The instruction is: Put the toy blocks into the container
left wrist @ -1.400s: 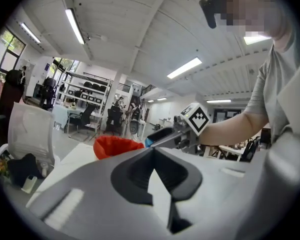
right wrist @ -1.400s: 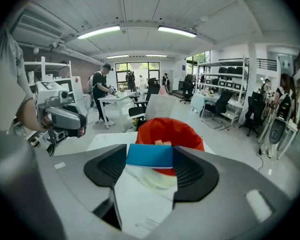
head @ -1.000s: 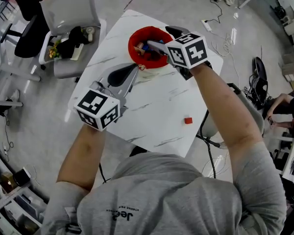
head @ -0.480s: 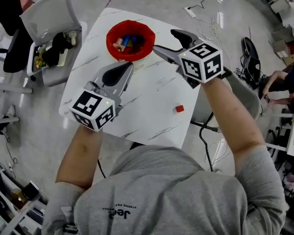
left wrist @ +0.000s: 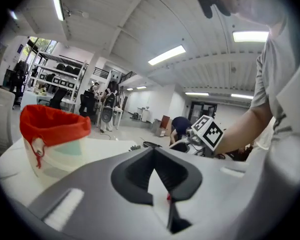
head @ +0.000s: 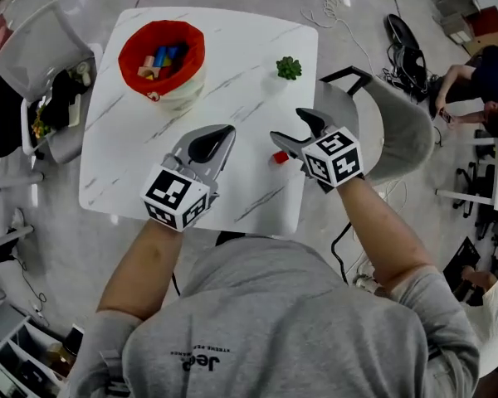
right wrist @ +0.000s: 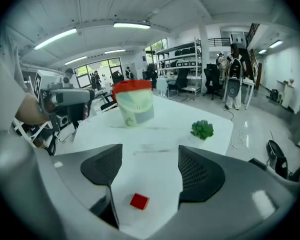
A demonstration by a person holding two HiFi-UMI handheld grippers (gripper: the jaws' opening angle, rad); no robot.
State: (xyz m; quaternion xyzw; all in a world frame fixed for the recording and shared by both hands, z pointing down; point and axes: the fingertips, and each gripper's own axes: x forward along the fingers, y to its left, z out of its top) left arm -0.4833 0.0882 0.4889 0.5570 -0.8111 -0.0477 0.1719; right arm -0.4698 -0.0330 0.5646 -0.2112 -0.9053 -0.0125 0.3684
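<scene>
Your right gripper (head: 287,133) has come back from the container (head: 185,46) and now sits low over the near right part of the table (head: 133,139), at the red block (head: 280,157). Its jaws stand wide apart with nothing gripped. In the right gripper view the red block (right wrist: 139,201) lies flat on the tabletop in the gap between them, closer to the jaw on that view's left, and no contact with either jaw shows.

Your left gripper (head: 218,137) is still beside it over the near middle of the table, jaws pressed together and empty; the left gripper view shows them meeting in a narrow V.

The red-rimmed container stands upright at the far left corner, well apart from both grippers, with several coloured blocks (head: 160,57) inside.

The red block is near the table's right edge, and a grey chair (head: 390,131) stands just past that edge beside your right gripper. A small green plant (head: 289,67) sits close to the far right edge. Between the block and the container the marble top is bare.
</scene>
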